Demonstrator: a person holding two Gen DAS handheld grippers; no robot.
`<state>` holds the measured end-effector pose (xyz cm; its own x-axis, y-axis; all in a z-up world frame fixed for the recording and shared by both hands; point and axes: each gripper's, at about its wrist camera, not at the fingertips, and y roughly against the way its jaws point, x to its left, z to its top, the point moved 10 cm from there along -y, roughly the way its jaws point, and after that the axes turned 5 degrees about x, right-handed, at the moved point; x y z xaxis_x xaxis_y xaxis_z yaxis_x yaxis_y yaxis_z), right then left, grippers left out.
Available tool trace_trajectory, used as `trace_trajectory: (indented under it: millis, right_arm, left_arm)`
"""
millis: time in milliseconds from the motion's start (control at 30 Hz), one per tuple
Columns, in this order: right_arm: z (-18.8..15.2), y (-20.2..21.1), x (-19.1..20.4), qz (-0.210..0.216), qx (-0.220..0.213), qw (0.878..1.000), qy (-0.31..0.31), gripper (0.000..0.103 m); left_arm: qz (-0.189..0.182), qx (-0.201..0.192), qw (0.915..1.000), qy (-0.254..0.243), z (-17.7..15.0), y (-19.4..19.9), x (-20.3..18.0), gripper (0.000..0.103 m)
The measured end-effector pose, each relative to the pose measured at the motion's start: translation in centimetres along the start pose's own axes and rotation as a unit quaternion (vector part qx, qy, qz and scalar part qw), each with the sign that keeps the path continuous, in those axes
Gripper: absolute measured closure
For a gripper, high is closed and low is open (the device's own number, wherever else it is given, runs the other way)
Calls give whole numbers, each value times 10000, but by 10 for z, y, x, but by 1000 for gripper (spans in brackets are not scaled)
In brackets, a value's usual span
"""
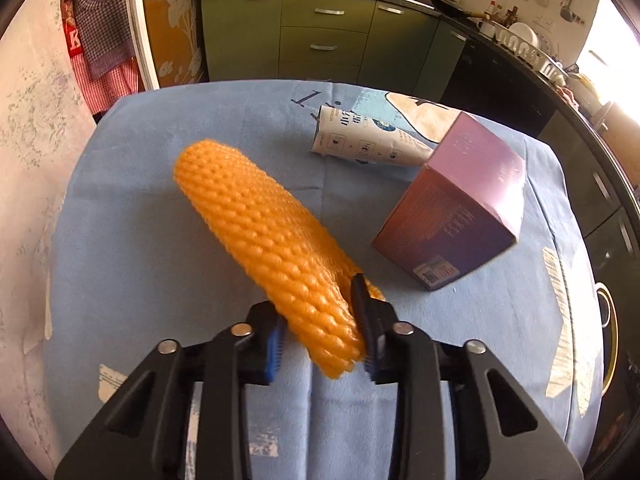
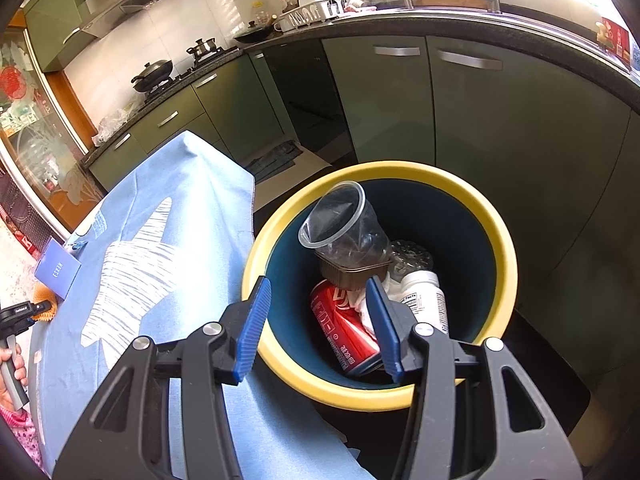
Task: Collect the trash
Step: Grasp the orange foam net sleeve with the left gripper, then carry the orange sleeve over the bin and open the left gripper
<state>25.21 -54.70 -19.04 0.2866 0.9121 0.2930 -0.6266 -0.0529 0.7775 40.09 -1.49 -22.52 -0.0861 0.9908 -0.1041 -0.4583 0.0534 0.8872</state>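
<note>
Gripping one end of an orange foam net sleeve [image 1: 264, 236], the left gripper [image 1: 320, 340] has its jaws clenched on it, blue pads pressed into both sides of the mesh. Sleeve stretched away from the jaws toward the upper left, far end raised off a desk [image 1: 140, 240] draped in a light blue cloth with pale printed shapes.

Lying on the cloth farther back and to the right: a white printed carton [image 1: 368, 140] on its side, and just in front of it, partly covering its right end, a purple box [image 1: 460, 208] tilted on one edge, a barcode label at its near corner. Cannot tell whether box and carton touch. Both well clear of the sleeve.

Hovering over a round bin [image 2: 508, 256] with a yellow rim and dark blue inside, the right gripper [image 2: 320, 324] has its jaws released, blue pads apart with nothing between them. Bin standing on the floor just beside the desk's draped edge. Inside the bin: a clear plastic cup [image 2: 344, 220] tipped on its side atop a small brown tray [image 2: 352, 276], a red drink can [image 2: 340, 320], a white pill bottle [image 2: 424, 296] and some crumpled white paper [image 2: 368, 312].

Seen from the right wrist view at the far left: the purple box on the desk, the orange sleeve in the other gripper, and part of a person's hand [image 2: 12, 364] around a grey handle.

Green kitchen cabinets [image 2: 384, 92] behind, with pans on a hob and a dish rack on the worktop.
</note>
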Motion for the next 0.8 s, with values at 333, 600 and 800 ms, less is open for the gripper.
trace_trajectory:
  millis: [333,600,800]
  right_arm:
    - [-2,8,14,114,-28,9998,131,56]
    - [-6,14,19,273,-62,9995,170,56]
    - [-11,30,7,310,-179,9993,95,56]
  left_arm:
    - [133,-539,9960,-702,-33,66,-9,85]
    - [146,-614,9894,-1305,-79,116,-38,85]
    - [-154,-649,9809,-1827,-99,135,-91,85]
